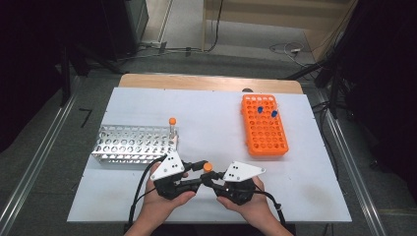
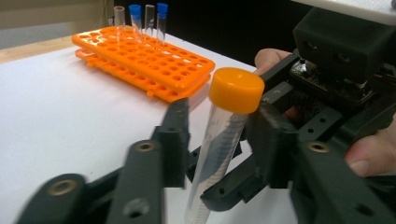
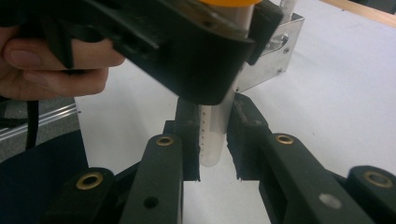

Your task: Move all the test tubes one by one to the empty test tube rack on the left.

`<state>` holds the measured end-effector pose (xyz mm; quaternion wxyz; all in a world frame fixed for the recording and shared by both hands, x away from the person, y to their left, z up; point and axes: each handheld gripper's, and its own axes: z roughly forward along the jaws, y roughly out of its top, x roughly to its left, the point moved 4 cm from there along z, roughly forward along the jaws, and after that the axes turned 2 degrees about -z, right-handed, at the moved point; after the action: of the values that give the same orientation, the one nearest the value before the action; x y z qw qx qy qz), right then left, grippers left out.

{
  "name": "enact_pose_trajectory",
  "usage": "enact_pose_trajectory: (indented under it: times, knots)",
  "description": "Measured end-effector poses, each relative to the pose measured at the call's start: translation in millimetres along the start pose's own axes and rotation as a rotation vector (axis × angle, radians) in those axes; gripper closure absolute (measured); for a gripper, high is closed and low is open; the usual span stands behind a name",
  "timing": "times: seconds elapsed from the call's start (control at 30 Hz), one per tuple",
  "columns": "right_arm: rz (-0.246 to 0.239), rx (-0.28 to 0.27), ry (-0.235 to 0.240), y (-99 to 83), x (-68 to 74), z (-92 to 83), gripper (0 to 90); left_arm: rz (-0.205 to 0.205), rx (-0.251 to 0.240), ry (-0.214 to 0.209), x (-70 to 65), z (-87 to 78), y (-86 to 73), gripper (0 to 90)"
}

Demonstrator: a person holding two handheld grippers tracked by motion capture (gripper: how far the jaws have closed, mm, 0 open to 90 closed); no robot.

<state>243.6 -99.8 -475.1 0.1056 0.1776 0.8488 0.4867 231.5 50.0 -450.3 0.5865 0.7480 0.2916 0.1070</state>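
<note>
A clear tube with an orange cap (image 1: 208, 167) stands upright above the table's front edge, between the two hands. My right gripper (image 3: 213, 144) is shut on the tube's (image 3: 215, 135) lower end, a pad on either side. My left gripper (image 2: 219, 135) reaches in from the other side, level with the tube's upper part just under the cap (image 2: 236, 89). The tube (image 2: 212, 163) stands between its jaws, with a narrow gap still showing beside one pad. In the high view the left gripper (image 1: 200, 169) and the right gripper (image 1: 210, 181) meet tip to tip at the tube.
A metal rack (image 1: 133, 145) lies left of centre, with one orange-capped tube (image 1: 172, 127) at its right end. An orange rack (image 1: 264, 125) at the back right holds blue-capped tubes (image 1: 260, 110). Both rest on a white board (image 1: 211, 108).
</note>
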Motion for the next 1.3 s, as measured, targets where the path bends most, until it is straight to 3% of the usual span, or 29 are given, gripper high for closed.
enact_pose_trajectory:
  times: [0.03, 0.47, 0.5, 0.6, 0.63, 0.67, 0.8, 1.07, 1.3]
  knots:
    - [0.003, -0.001, 0.001, 0.2, 0.2, 0.3, 72.8, 0.005, 0.001, -0.004, -0.6, 0.2, 0.0, 69.5]
    - [0.026, -0.004, 0.026, -0.6, -2.2, 0.6, 69.4, 0.018, 0.006, 0.039, 2.6, -1.5, 1.2, 74.7]
    - [0.042, -0.007, 0.05, -1.0, -3.2, -0.3, 62.4, 0.016, 0.004, 0.043, 2.9, -2.0, 1.6, 74.7]
    - [0.051, -0.012, 0.062, -1.4, -4.7, -2.7, 57.4, 0.015, 0.0, 0.052, 4.4, -4.3, 2.7, 74.8]
    - [0.048, -0.017, 0.061, -1.7, -6.8, -4.7, 50.3, 0.013, -0.002, 0.055, 4.9, -4.9, 2.9, 74.7]
    - [0.048, -0.017, 0.061, -1.7, -6.8, -4.7, 50.3, 0.01, -0.003, 0.056, 5.6, -5.6, 3.1, 74.7]
    - [0.053, -0.031, 0.062, -2.9, -12.6, -11.4, 35.9, 0.004, -0.007, 0.076, 10.2, -9.0, 4.0, 74.8]
    - [0.075, -0.047, 0.015, -10.9, -33.4, -35.6, 12.3, -0.008, -0.007, 0.101, 17.5, -15.4, 4.0, 74.8]
    - [0.128, -0.066, -0.007, -22.7, -55.7, -60.8, 1.0, -0.014, -0.006, 0.126, 25.4, -22.9, 3.5, 74.8]
